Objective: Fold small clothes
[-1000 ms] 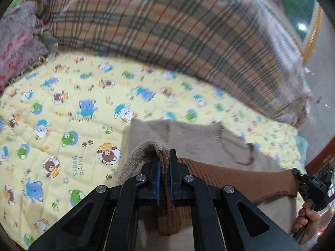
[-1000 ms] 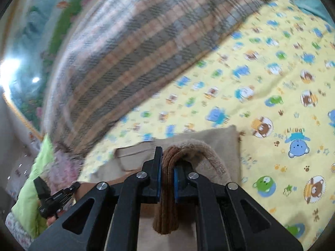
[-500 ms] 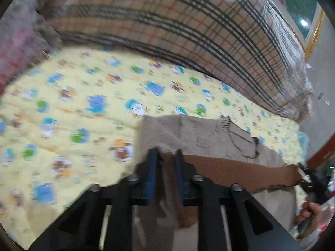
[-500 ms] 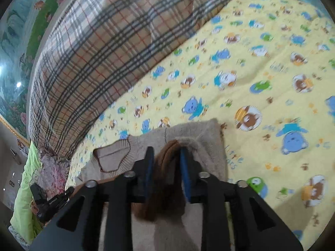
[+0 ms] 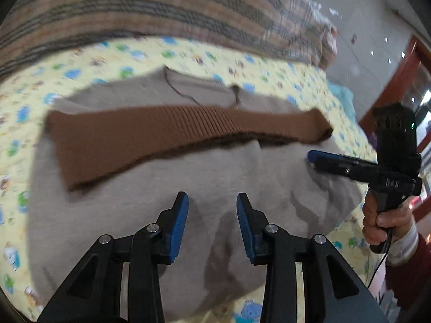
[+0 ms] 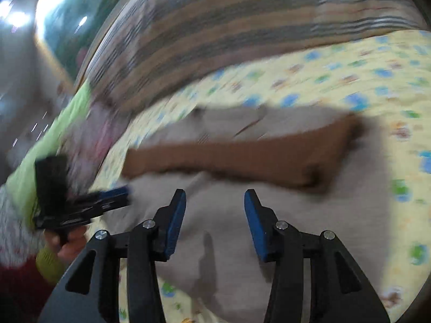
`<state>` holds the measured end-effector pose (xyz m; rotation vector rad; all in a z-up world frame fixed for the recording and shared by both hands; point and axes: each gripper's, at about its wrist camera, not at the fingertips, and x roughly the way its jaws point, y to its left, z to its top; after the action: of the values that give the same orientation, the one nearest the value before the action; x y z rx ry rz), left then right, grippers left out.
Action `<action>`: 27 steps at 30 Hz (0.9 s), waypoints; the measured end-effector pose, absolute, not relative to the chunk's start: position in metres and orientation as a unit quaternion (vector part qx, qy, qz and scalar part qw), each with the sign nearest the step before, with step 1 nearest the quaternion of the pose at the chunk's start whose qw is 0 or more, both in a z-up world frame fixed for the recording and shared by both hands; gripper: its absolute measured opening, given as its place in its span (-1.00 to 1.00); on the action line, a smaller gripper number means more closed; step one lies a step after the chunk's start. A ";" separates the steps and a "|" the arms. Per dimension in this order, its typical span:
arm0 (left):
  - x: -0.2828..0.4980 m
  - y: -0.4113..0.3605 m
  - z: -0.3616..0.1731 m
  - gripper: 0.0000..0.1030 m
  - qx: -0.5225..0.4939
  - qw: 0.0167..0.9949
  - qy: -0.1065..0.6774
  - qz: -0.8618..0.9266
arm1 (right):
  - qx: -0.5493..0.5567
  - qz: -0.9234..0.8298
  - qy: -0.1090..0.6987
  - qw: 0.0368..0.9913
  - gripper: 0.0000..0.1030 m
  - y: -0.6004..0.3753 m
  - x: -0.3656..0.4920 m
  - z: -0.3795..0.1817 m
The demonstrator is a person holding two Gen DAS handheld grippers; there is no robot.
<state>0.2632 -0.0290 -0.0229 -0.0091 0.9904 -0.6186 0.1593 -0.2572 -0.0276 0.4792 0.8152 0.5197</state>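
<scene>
left wrist view: the small beige knit sweater (image 5: pixel 167 196) is lying flat on the yellow cartoon-animal print bed quilt (image 5: pixel 269 72), with its ribbed brown hem band (image 5: pixel 172 132) folded up across the chest, just under the neckline. Big plaid blanket (image 5: pixel 150 8) is bunched along the far side of the bed.

left tongs: the left tongs (image 5: pixel 212 212) have just been opening, blue pads clearly parted now with nothing between them. They hover over the sweater's beige body, apart from the brown band.

right tongs from here: the right tongs (image 5: pixel 309 158) come in from the right edge, over the sweater's right side, and the person's hand (image 5: pixel 382 215) is wrapped round the handle. Seen side-on, so can't really judge the gap from this angle.

right wrist view: pretty blurry, but same layout. The right tongs (image 6: pixel 215 210) have also just been opening, pads well apart and empty, over the beige fabric below the brown band (image 6: pixel 239 153). The left tongs (image 6: pixel 113 196) show up at the left edge, near the sweater's other side.

step in hand: looks to me like the bottom-up fold is laid down and let go, both sides.

next move: my guess is a side fold or a second fold over. That'd need each pair of tongs to get onto an edge of the doubled layers and pinch both together, or the thick knit will slide apart.
</scene>
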 end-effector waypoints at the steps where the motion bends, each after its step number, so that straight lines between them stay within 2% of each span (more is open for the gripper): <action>1: 0.270 -0.035 -0.028 -0.27 0.011 0.831 0.476 -0.287 | 0.214 0.254 0.404 0.852 -0.08 -0.250 0.166 -0.032; 4: 0.288 -0.039 -0.032 -0.26 0.021 0.834 0.475 -0.279 | 0.185 0.244 0.439 0.844 -0.10 -0.243 0.190 -0.047; 9: 0.339 -0.028 -0.031 -0.28 0.018 0.859 0.463 -0.216 | 0.139 0.140 0.441 0.875 -0.15 -0.258 0.225 -0.055; 12: 0.367 -0.018 -0.025 -0.29 0.007 0.876 0.450 -0.172 | 0.160 0.077 0.416 0.892 -0.15 -0.282 0.237 -0.050; 16: 0.390 0.014 -0.002 -0.26 -0.051 0.901 0.414 -0.115 | 0.255 -0.023 0.347 0.902 -0.14 -0.336 0.228 -0.040; 18: 0.389 0.030 0.003 -0.26 -0.080 0.902 0.411 -0.108 | 0.296 -0.031 0.328 0.897 -0.14 -0.354 0.213 -0.036; 22: 0.357 0.047 0.006 -0.25 -0.108 0.898 0.410 -0.113 | 0.299 -0.017 0.314 0.901 -0.12 -0.353 0.187 -0.027; 27: 0.288 0.038 -0.002 -0.19 -0.091 0.896 0.413 -0.132 | 0.296 0.045 0.325 0.897 -0.11 -0.317 0.159 -0.027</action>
<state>0.2883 0.0378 -0.0019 -0.1876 0.8567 -0.2744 0.1590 -0.3170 -0.0268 0.6137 0.6728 0.0929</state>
